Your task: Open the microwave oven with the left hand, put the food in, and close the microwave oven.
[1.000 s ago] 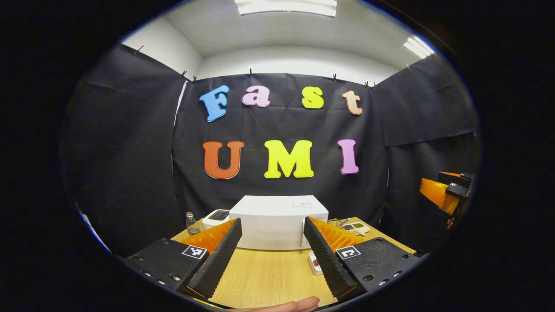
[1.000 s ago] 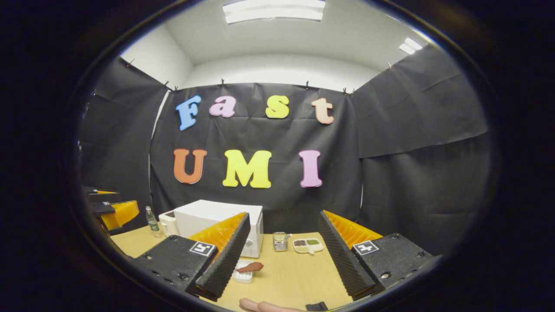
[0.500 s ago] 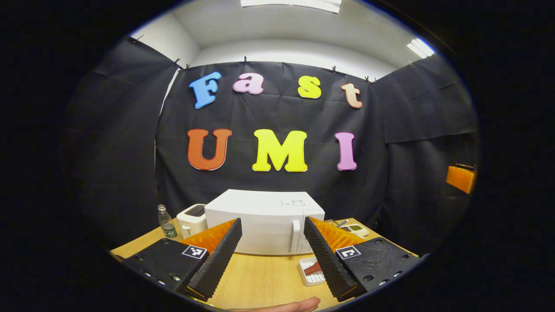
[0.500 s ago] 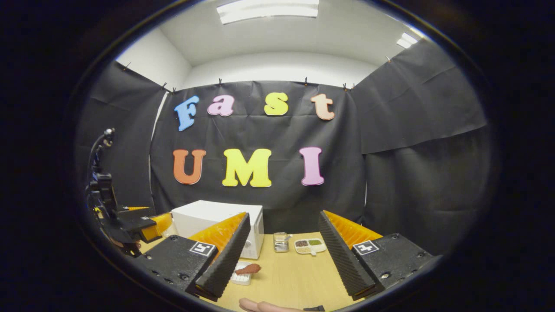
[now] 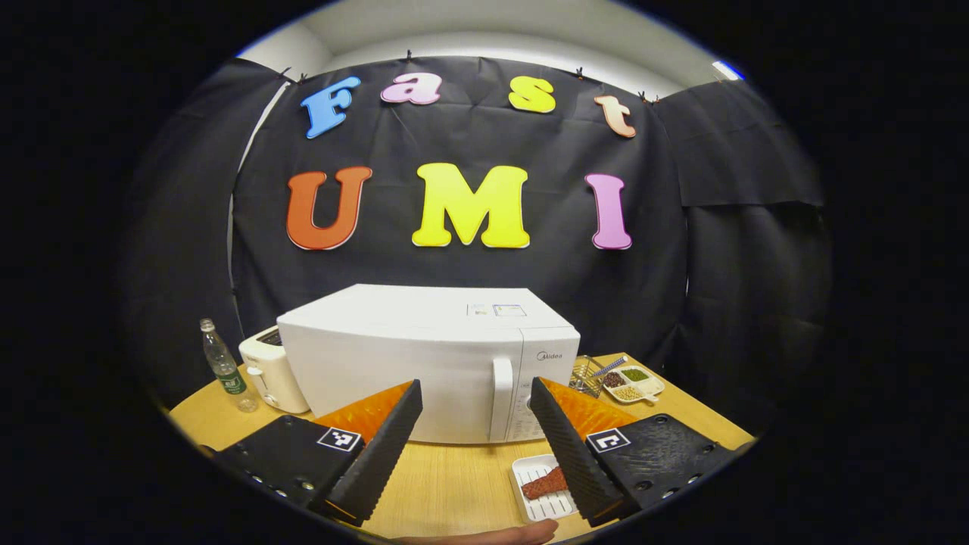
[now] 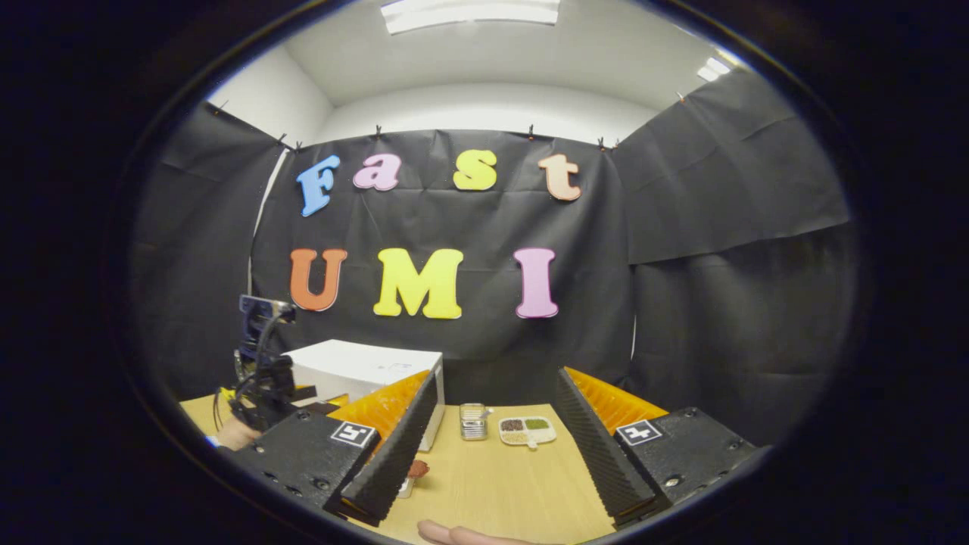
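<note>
The white microwave oven [image 5: 424, 363] stands closed on the far part of the tabletop [image 5: 454, 484]. The food [image 5: 542, 484] lies on a small white tray [image 5: 539, 506] near its right front. Left gripper [image 5: 473, 439] and right gripper [image 6: 496, 439] both have wide, empty jaws

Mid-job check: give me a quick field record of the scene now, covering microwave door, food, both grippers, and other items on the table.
microwave: white, door shut, handle framed between the left gripper's fingers
food: reddish piece on a white tray, on the table before the microwave
left gripper: open, empty, short of the handle
right gripper: open, empty
others: toaster, bottle, divided dish
</note>
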Tool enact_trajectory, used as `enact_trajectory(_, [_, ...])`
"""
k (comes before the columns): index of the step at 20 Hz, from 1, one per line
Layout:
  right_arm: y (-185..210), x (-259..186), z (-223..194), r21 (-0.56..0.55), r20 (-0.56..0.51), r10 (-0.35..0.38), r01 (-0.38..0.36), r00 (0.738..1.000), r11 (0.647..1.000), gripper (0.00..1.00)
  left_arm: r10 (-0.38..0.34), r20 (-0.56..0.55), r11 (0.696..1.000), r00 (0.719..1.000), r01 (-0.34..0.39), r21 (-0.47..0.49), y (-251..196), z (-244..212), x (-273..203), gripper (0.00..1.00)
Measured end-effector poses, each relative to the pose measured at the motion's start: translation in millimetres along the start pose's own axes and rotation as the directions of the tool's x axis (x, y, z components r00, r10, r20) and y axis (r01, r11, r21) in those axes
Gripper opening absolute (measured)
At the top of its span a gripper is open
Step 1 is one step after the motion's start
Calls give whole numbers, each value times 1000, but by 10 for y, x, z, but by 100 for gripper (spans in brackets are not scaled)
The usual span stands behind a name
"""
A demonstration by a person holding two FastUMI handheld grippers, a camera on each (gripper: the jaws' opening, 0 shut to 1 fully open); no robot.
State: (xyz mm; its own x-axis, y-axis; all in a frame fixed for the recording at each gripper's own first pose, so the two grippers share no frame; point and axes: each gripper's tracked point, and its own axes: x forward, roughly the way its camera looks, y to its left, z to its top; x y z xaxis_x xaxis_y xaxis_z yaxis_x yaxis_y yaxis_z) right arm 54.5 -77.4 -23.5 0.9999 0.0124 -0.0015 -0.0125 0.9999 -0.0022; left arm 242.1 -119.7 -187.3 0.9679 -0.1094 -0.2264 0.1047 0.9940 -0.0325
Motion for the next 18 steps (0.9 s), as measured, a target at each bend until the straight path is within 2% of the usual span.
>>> enact_trajectory(3, [-129, 73, -57, 12, -1, -8, 8, 1000, 1000, 100, -25, -45, 998, 999, 22, -53, -77, -244, 369, 93])
enact_trajectory(6, [-257, 138, -143, 5, 1, -30, 30, 1000, 1000, 100, -38, -72, 997, 997, 34, -63, -118, -452, 638, 93])
enact_trajectory(9, [-319, 239, -263, -2, -12, -41, 41, 999, 999, 100, -42, -67, 997, 997, 38, -63, -124, -550, 832, 93])
enact_trajectory(12, [-344, 348, -436, 5, -47, -40, 41, 998, 999, 100, -64, -37, 993, 997, 60, -107, -166, -551, 962, 93])
enact_trajectory(14, [-366, 422, -555, 10, -77, -39, 40, 996, 999, 100, -43, -22, 995, 999, 41, -88, -123, -559, 1024, 92])
enact_trajectory(15, [-383, 450, -600, 10, -90, -39, 40, 995, 999, 90, -34, -23, 997, 999, 32, -73, -121, -588, 1067, 92])
enact_trajectory(16, [-399, 476, -643, 12, -99, -41, 42, 994, 999, 90, -18, -15, 998, 1000, 17, -54, -103, -585, 1065, 90])
enact_trajectory(17, [-397, 489, -664, 18, -102, -35, 37, 994, 999, 100, -12, -3, 1000, 1000, 12, -27, -109, -584, 1076, 85])
enact_trajectory(18, [-355, 499, -654, 32, -95, -18, 21, 995, 999, 91, 5, 3, 1000, 1000, -5, 1, -88, -600, 1089, 85])
